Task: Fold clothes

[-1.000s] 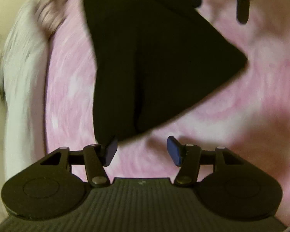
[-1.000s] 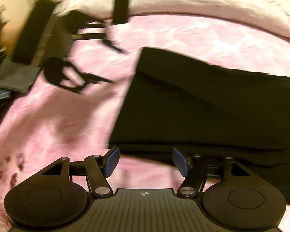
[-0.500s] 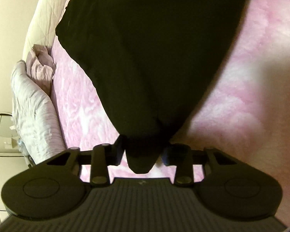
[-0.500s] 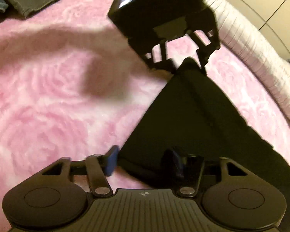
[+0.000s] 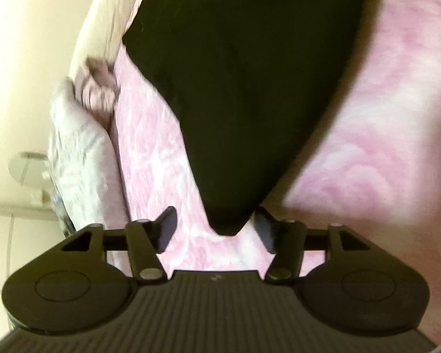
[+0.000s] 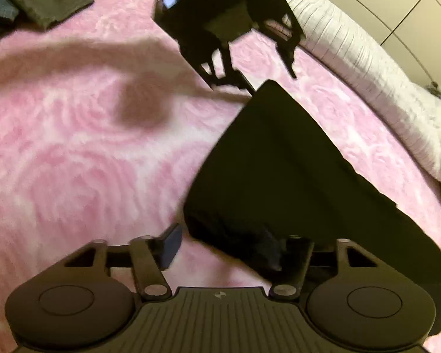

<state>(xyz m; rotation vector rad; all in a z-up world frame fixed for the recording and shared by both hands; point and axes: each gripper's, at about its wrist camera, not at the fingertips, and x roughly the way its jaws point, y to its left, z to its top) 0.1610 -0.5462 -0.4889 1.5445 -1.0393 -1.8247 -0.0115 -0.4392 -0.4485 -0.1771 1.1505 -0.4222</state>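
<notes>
A black garment lies folded on the pink blanket. In the left wrist view my left gripper is open, and a corner of the garment lies between its fingers without being clamped. In the right wrist view my right gripper is open, with the garment's near corner over its right finger. The left gripper shows there too, just beyond the garment's far corner.
A white quilted duvet runs along the bed's edge, also in the left wrist view. A pale pink crumpled cloth lies beside it. Grey and blue clothes lie at the far left. A cabinet stands behind.
My left gripper was shut on the garment's corner half a second ago and has opened and let it go. The right gripper stays open at the other corner.
</notes>
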